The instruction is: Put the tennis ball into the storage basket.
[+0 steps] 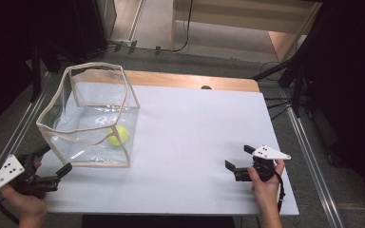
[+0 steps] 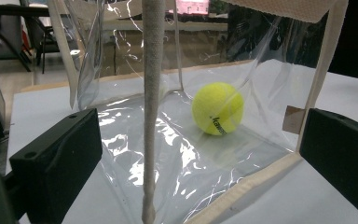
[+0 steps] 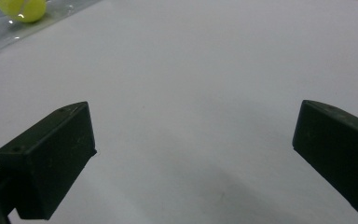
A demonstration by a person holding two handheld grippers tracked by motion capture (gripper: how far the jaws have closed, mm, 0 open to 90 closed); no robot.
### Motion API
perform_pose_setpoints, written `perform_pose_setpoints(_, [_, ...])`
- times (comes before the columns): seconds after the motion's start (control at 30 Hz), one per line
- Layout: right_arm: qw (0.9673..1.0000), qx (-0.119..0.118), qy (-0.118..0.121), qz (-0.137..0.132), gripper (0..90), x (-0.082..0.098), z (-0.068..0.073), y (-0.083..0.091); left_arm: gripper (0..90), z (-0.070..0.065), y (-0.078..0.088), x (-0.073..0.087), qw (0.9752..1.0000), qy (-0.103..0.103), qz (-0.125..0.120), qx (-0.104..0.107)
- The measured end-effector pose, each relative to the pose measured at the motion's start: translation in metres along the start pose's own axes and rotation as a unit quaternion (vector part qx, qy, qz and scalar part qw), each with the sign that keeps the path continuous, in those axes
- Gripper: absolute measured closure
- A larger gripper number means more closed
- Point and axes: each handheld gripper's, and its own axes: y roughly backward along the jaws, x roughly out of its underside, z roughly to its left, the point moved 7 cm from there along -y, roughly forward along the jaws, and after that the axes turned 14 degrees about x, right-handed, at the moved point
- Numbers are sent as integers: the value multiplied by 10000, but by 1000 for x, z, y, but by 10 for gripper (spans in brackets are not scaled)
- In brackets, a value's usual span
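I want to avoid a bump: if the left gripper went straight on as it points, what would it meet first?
Probably the clear bag: its beige corner seam stands between the open jaws of the left gripper, the ball farther inside.

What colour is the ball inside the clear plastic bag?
The round ball is yellow-green with dark lettering, best seen in the left gripper view.

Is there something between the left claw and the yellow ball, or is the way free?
The way is blocked. The tennis ball lies inside the clear bag, whose plastic wall and beige corner seam stand directly before the open left claw. The bag's mouth opens upward, so the ball seems reachable only from above.
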Motion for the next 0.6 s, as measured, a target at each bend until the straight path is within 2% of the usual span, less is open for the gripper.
perform_pose_setpoints(0.6, [9991, 314, -241, -180, 0, 9, -25, 13, 0, 1, 0, 0, 10000, -24, 10, 10])
